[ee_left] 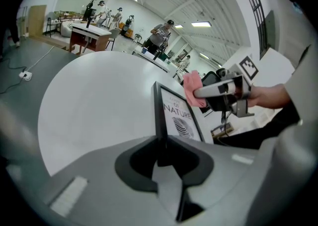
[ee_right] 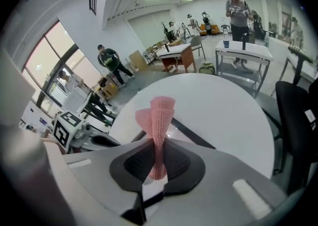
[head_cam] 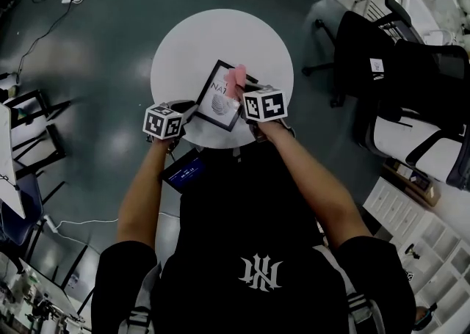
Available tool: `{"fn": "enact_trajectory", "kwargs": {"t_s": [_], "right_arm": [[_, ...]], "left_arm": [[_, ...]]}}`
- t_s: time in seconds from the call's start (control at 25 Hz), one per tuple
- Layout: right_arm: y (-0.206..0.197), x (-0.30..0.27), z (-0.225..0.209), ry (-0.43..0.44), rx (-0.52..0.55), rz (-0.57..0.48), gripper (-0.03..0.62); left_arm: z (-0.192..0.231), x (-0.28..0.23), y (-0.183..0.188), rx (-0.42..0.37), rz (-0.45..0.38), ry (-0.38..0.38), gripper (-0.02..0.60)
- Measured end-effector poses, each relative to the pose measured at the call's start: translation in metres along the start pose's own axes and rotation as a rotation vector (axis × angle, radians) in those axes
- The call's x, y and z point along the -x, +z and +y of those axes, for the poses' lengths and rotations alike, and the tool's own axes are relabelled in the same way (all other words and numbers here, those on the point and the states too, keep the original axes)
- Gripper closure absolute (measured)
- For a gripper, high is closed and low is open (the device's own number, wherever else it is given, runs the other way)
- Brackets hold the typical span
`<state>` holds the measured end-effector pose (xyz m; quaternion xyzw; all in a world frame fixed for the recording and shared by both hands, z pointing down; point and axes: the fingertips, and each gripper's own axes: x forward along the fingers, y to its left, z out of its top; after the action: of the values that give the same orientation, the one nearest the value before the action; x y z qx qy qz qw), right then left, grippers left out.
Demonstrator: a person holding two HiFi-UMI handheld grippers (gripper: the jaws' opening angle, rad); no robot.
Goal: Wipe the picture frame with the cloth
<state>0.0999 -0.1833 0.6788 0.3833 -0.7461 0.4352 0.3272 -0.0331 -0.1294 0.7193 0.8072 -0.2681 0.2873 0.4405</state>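
A black picture frame (head_cam: pixel 218 97) with a white print rests over the near part of the round white table (head_cam: pixel 198 39). My left gripper (head_cam: pixel 183 109) is shut on the frame's near left edge; in the left gripper view the jaws (ee_left: pixel 161 151) clamp the black border, and the frame (ee_left: pixel 177 116) rises ahead of them. My right gripper (head_cam: pixel 243 95) is shut on a pink cloth (head_cam: pixel 237 78), which is pressed against the frame's right side. In the right gripper view the cloth (ee_right: pixel 159 118) stands bunched up between the jaws (ee_right: pixel 157 163), with the frame's edge (ee_right: pixel 193 134) just behind.
Black office chairs (head_cam: pixel 396 68) stand to the right of the table, and a white shelf unit (head_cam: pixel 422 233) is at the lower right. Dark stools (head_cam: pixel 37 116) are on the left. Cables (head_cam: pixel 44 28) lie on the floor. People and desks (ee_right: pixel 243 46) are in the background.
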Motion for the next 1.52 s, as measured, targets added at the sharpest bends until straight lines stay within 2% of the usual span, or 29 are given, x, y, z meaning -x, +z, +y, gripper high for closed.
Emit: {"fn": "enact_trajectory", "kwargs": {"t_s": [0.16,0.28,0.72,1.36,1.52], "right_arm": [[0.014,-0.034,0.043,0.1,-0.038,-0.006,0.568],[0.012,-0.057,0.056,0.124,-0.088,0.003,0.568],[-0.012,-0.071,0.043,0.046,-0.052,0.052,0.568],[-0.053,-0.035,0.005,-0.07,-0.012,0.137,0.568],[-0.058,-0.024,-0.002,-0.101,0.03,0.148,0.568]], "left_arm": [[0.0,-0.002,0.004,0.0,-0.001,-0.002,0.529],[0.002,-0.003,0.006,0.001,0.001,-0.001,0.529],[0.0,-0.005,0.005,-0.003,0.001,0.002,0.529],[0.002,-0.003,0.002,0.005,0.004,-0.002,0.529],[0.002,-0.004,0.004,0.004,0.005,-0.002,0.529]]}}
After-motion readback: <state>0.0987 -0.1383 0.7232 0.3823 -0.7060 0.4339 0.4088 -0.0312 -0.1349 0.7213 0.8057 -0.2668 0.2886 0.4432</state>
